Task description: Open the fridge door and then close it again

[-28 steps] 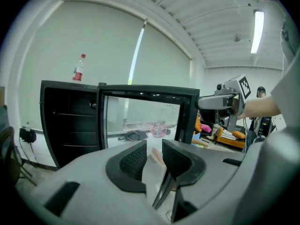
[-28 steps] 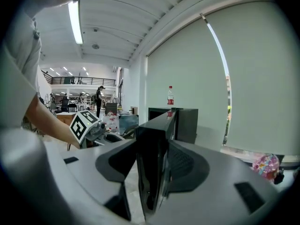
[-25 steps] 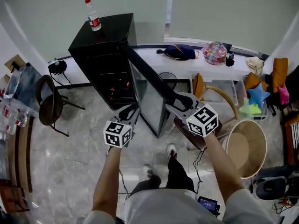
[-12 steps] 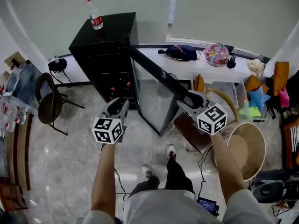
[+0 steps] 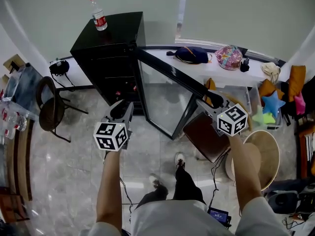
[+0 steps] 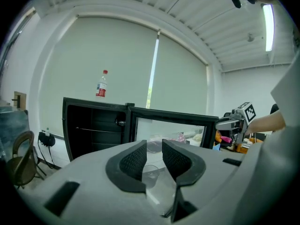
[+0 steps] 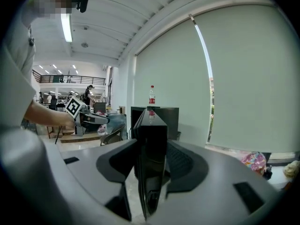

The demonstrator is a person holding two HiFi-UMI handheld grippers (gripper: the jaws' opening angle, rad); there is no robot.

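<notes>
Open fridge door, centre frame: stiff, glazed, likely heavy. Right gripper clamps free edge, best leverage. Left gripper narrow, empty.

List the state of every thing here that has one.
door: open wide.
bottle: upright on the fridge, capped.
right gripper: shut on the door's edge.
left gripper: jaws slightly apart, empty.
</notes>
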